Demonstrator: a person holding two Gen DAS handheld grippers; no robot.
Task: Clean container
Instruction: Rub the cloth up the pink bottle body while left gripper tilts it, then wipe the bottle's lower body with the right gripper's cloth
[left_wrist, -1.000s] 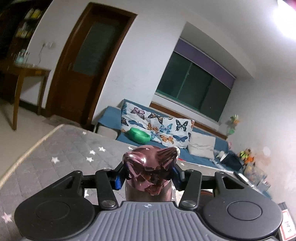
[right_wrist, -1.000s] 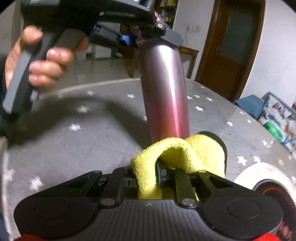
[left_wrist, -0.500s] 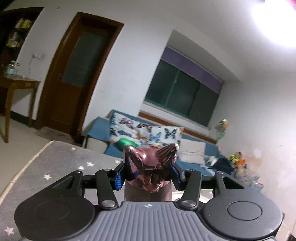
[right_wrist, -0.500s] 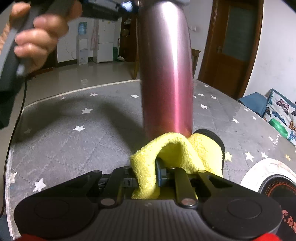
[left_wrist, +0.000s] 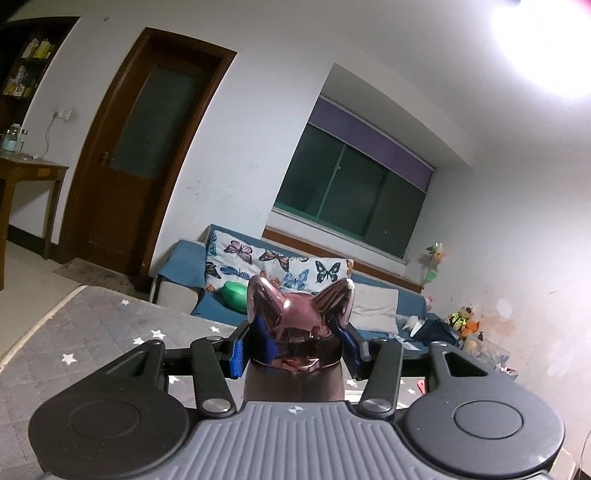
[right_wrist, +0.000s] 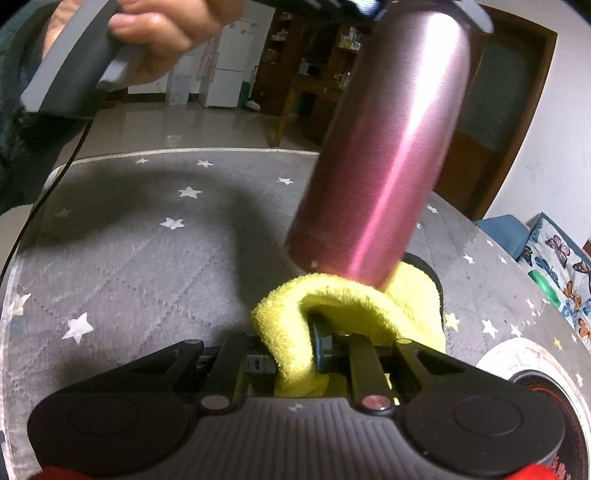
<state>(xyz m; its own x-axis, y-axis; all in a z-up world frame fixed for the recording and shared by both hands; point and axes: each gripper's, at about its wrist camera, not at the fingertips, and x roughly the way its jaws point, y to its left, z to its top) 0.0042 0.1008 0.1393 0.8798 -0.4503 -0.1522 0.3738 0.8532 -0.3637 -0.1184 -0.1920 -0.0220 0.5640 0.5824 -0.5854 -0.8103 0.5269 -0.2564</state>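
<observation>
Gripping a pink metal bottle (right_wrist: 384, 155) at its cat-eared lid (left_wrist: 299, 321), the left tongs (left_wrist: 295, 345) hold it tilted above the star-patterned grey surface (right_wrist: 147, 266). Right tongs (right_wrist: 325, 343) clamp a yellow cloth (right_wrist: 347, 306) touching the bottle's base.

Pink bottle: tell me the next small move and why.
Probably slide the yellow cloth up the pink bottle. The left gripper has its jaws shut under the cat-ear lid, holding the bottle tilted above the table, while the right gripper presses the cloth against its bottom end; the side above looks unwiped.
</observation>
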